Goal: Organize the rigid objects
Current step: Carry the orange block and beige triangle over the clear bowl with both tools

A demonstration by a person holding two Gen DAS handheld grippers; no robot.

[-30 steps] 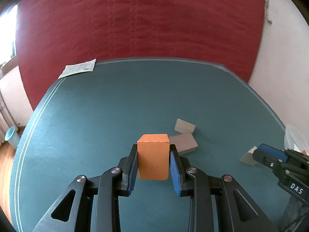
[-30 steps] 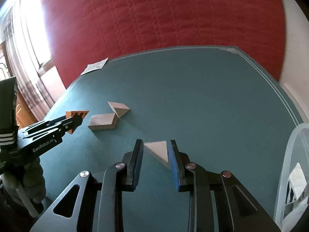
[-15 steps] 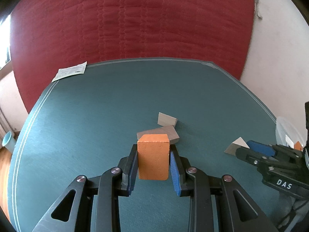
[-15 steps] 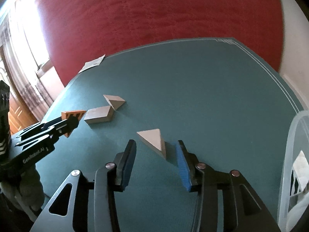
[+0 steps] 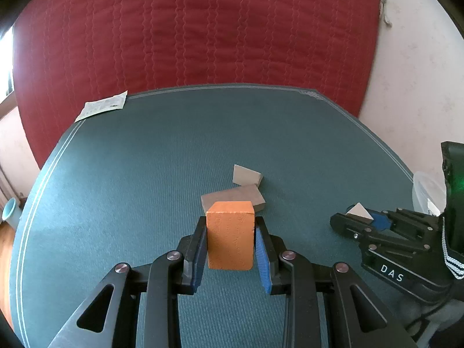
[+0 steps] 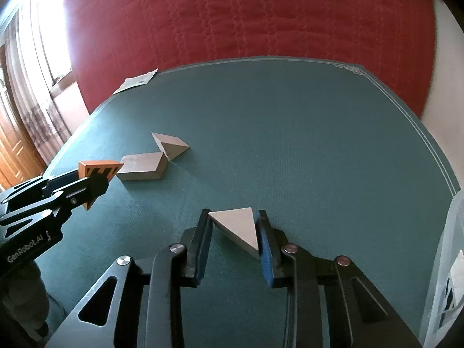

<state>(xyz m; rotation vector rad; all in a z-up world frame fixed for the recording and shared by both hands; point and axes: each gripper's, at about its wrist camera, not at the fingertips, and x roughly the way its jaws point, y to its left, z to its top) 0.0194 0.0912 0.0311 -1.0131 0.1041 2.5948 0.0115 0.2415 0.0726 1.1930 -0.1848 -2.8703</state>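
Colours on my teal table

My orange block shows black stripes on one face; the wedges are pale grey-beige, against a red quilted backdrop.

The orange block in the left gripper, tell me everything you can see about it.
The orange block is a matte, slightly grainy piece, a rectangle head-on; from the right wrist view its top is a triangle. The left gripper is shut on it, pads on both sides, just short of the grey parallelogram block; whether it rests on the green mat cannot be told.
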